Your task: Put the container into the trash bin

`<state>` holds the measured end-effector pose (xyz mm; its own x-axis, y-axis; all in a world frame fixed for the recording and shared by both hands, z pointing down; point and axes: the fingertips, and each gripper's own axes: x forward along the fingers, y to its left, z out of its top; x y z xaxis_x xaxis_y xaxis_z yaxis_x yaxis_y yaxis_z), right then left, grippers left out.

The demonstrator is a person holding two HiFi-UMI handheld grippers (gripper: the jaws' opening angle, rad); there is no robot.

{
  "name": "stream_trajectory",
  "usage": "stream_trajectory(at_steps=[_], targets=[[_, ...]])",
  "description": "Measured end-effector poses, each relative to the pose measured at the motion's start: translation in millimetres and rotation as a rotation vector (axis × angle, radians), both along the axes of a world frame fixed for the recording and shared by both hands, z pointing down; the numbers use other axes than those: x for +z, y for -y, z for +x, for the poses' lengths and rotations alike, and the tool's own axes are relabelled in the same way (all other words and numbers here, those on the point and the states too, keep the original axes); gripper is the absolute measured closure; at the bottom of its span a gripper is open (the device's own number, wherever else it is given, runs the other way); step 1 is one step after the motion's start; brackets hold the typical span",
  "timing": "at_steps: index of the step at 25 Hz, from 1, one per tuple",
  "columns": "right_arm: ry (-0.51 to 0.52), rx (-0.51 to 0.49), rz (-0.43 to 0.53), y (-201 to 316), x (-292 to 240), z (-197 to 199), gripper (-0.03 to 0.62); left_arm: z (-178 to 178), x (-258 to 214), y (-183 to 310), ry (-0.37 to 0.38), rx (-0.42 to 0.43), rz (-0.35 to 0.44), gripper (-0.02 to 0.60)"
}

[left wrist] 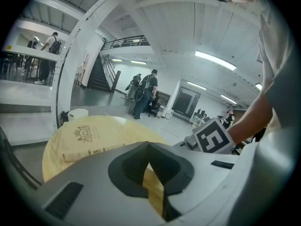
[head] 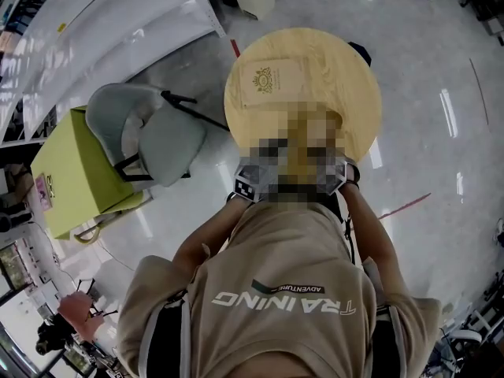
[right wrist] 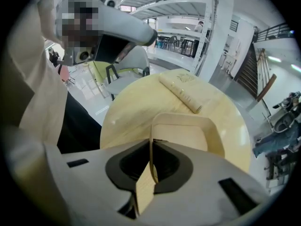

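Gripping the near wall of the pale open container (right wrist: 188,131), right gripper (right wrist: 151,149) clamps it edge-on. The container extends toward 12 o'clock at the 6 o'clock edge of the round wooden surface (head: 346,77); long axis unclear. Left gripper (left wrist: 149,147) jaws closed together, the yellow strip between them unidentifiable. Mosaic hides the container in the head view. Grey chair (head: 150,132) at 9 o'clock on a glossy floor.

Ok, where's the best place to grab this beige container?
Take the container by its thin upright near wall, coming over the rim, one jaw inside, one outside. It is open-topped and looks too wide to span; the right gripper pinches there now.
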<state>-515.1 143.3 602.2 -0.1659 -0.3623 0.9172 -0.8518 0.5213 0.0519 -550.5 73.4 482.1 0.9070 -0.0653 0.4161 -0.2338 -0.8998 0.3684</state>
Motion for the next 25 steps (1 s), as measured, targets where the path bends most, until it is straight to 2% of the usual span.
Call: stream_trajectory(at_steps=[7,14,20,25], targets=[[-0.034,0.075,0.063,-2,-35,29,0.576,25,-3,-8,-0.022,0.066,-0.013,0.583],[-0.070,0.132,0.068,-22,-47,51,0.576,53,-8,-24,-0.049,0.130,-0.019,0.583],[-0.092,0.164,0.067,-47,-51,73,0.576,75,-4,-38,-0.048,0.143,-0.020,0.583],[-0.088,0.186,0.074,-67,-55,110,0.576,105,-11,-53,-0.038,0.153,-0.004,0.583]])
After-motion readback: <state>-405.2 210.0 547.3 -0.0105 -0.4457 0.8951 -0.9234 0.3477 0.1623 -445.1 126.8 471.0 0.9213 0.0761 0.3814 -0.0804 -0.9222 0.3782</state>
